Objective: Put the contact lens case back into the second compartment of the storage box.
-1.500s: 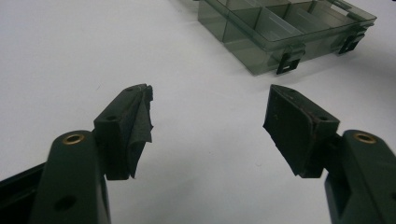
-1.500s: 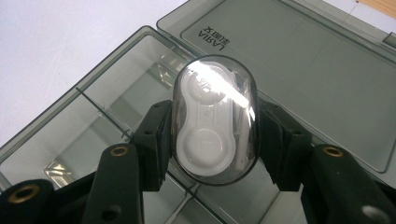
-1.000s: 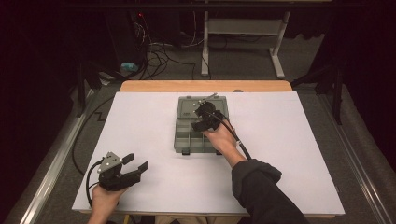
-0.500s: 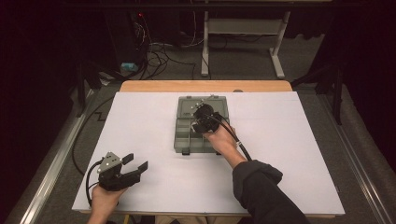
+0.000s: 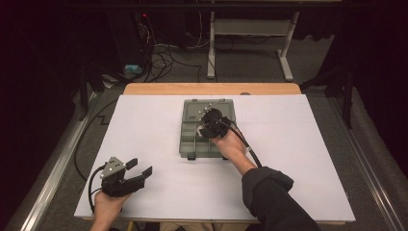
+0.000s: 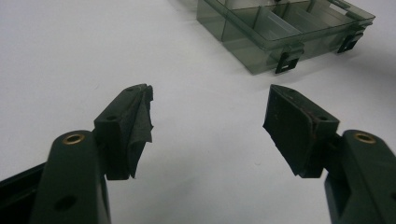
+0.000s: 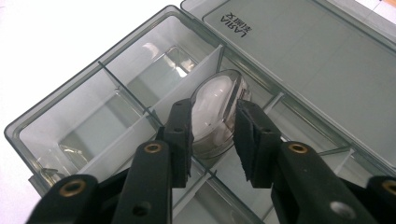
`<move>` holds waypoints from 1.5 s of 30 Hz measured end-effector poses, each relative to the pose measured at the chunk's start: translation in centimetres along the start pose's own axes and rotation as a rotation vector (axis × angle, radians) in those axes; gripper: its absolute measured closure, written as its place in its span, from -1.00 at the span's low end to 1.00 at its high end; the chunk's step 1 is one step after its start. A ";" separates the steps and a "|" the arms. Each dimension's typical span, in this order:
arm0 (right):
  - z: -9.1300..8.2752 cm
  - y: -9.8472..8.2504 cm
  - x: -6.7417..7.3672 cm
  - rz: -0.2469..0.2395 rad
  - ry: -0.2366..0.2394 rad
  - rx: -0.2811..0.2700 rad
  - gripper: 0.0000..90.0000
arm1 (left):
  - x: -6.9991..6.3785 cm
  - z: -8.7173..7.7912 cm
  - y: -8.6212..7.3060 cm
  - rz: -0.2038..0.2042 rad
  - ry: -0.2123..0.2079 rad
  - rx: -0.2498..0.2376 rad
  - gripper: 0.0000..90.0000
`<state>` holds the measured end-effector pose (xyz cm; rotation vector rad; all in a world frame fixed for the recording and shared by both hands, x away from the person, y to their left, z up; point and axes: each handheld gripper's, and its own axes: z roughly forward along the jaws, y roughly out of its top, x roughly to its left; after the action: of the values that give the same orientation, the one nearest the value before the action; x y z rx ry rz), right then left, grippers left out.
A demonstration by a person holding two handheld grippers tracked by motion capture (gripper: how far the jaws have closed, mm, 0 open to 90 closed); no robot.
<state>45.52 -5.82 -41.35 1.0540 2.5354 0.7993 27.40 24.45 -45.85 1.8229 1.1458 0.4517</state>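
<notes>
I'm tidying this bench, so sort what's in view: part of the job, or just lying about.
In the job:
- clear oval capsule, between the pads of the right gripper
- compartment box, lid open

Lying about:
- left gripper, open, idle
- floor cables
- white stand

A small clear plastic capsule with a white oval piece inside (image 7: 215, 109) stands tilted in a middle compartment of the smoky grey translucent compartment box (image 7: 70, 116), leaning on a divider. The box lies open, its lid (image 7: 299, 51) flat behind it, at the middle far part of the white worktop (image 5: 144, 125).
</notes>
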 end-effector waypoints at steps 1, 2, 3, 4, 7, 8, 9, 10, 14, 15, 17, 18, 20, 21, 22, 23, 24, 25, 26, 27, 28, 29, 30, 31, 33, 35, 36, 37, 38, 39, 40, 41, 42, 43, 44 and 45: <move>0.0 0.0 0.0 0.000 0.000 0.000 0.47 | 0.0 0.0 0.0 0.000 0.000 0.000 -0.28; 0.0 0.0 0.0 -0.002 -0.001 -0.003 0.45 | 0.0 0.0 0.0 0.000 0.000 0.000 -0.28; -0.2 -0.1 -0.1 0.000 0.003 -0.012 0.44 | 0.0 0.0 0.0 0.000 0.000 0.000 -0.28; -0.5 -0.2 -0.3 0.011 0.011 -0.028 0.41 | 0.0 0.0 0.0 -0.001 0.000 0.000 -0.28; -0.9 -0.3 -0.5 0.019 0.012 -0.036 0.39 | 0.0 0.0 0.0 -0.001 0.000 0.000 -0.28; -1.1 -0.4 -0.6 0.028 0.013 -0.037 0.37 | 0.0 0.0 0.0 -0.001 -0.001 -0.001 -0.28; -1.3 -0.5 -0.8 0.029 0.011 -0.044 0.34 | 0.0 0.0 0.0 0.000 0.000 0.001 -0.28; -1.4 -0.7 -1.0 0.033 0.008 -0.048 0.33 | 0.0 0.0 0.0 0.000 0.001 0.003 -0.28; -2.2 -1.3 -1.5 0.055 0.015 -0.061 0.32 | 0.0 0.0 0.0 -0.002 0.000 -0.001 -0.28; -2.3 -1.4 -1.6 0.051 0.013 -0.067 0.31 | 0.0 0.0 0.0 -0.002 0.000 0.002 -0.28; -2.5 -1.7 -1.8 0.059 0.014 -0.072 0.31 | 0.0 0.0 0.0 -0.003 0.000 0.002 -0.28; -2.6 -1.8 -1.9 0.062 0.014 -0.076 0.31 | 0.0 0.0 0.0 -0.003 0.000 0.002 -0.28; -2.7 -1.9 -2.0 0.065 0.016 -0.079 0.30 | 0.0 0.0 0.0 -0.004 0.001 0.000 -0.28; -2.8 -2.1 -2.2 0.064 0.016 -0.084 0.30 | 0.0 0.0 0.0 -0.006 0.001 -0.001 -0.28; -2.9 -2.2 -2.3 0.069 0.018 -0.083 0.30 | 0.0 0.0 0.0 -0.006 0.001 -0.001 -0.28; -3.1 -2.5 -2.5 0.072 0.016 -0.087 0.29 | 0.0 0.0 0.0 -0.005 0.000 -0.001 -0.28; -3.2 -2.6 -2.6 0.075 0.015 -0.087 0.29 | 0.0 0.0 0.0 -0.006 0.001 -0.002 -0.28; -3.3 -2.7 -2.7 0.074 0.015 -0.087 0.29 | 0.0 0.0 0.0 -0.006 0.001 -0.001 -0.28; -3.4 -2.8 -2.8 0.078 0.016 -0.088 0.29 | 0.0 0.0 0.0 -0.006 0.001 -0.001 -0.28; -3.5 -3.0 -2.9 0.082 0.013 -0.090 0.29 | 0.0 0.0 0.0 -0.007 0.001 -0.001 -0.28; -3.6 -3.1 -3.0 0.082 0.014 -0.092 0.29 | 0.0 0.0 0.0 -0.008 0.001 -0.001 -0.28; -3.7 -3.2 -3.1 0.083 0.014 -0.093 0.29 | 0.0 0.0 0.0 -0.008 0.000 -0.001 -0.28; -3.7 -3.2 -3.1 0.083 0.014 -0.093 0.29 | 0.0 0.0 0.0 -0.008 0.000 -0.001 -0.28; -3.7 -3.3 -3.2 0.087 0.014 -0.095 0.29 | 0.0 0.0 0.0 -0.009 -0.001 0.001 -0.28; -3.8 -3.6 -3.4 0.090 0.014 -0.095 0.29 | 0.1 0.0 0.0 -0.008 -0.001 0.003 -0.28; -3.9 -3.8 -3.6 0.097 0.012 -0.094 0.29 | 0.1 0.0 -0.1 -0.011 0.000 0.003 -0.28; -3.9 -3.9 -3.7 0.098 0.012 -0.095 0.29 | 0.1 0.0 -0.1 -0.012 0.000 0.002 -0.28; -4.0 -4.1 -3.8 0.102 0.011 -0.096 0.29 | 0.1 0.1 -0.1 -0.013 0.000 0.000 -0.28; -4.1 -4.2 -3.9 0.104 0.011 -0.095 0.29 | 0.1 0.1 -0.1 -0.013 0.000 0.000 -0.28; -4.1 -4.2 -3.9 0.104 0.011 -0.095 0.29 | 0.1 0.1 -0.1 -0.013 0.001 0.000 -0.28; -4.2 -4.4 -4.1 0.106 0.011 -0.096 0.29 | 0.1 0.1 -0.1 -0.014 0.000 0.000 -0.28; -4.3 -4.5 -4.2 0.107 0.010 -0.097 0.29 | 0.1 0.1 -0.1 -0.014 0.000 0.000 -0.28; -4.3 -4.5 -4.2 0.107 0.010 -0.097 0.29 | 0.1 0.1 -0.1 -0.014 0.001 0.001 -0.28; -4.5 -4.7 -4.4 0.113 0.011 -0.101 0.29 | 0.1 0.1 -0.1 -0.014 0.000 0.001 -0.28; -4.6 -4.8 -4.5 0.117 0.012 -0.106 0.29 | 0.1 0.1 -0.1 -0.014 0.000 0.002 -0.28; -4.7 -4.9 -4.7 0.125 0.013 -0.109 0.29 | 0.1 0.1 -0.1 -0.012 0.000 0.004 -0.28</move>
<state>43.91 -13.86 -40.21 1.1840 2.4245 0.9690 27.45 24.52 -45.95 1.8186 1.1582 0.4427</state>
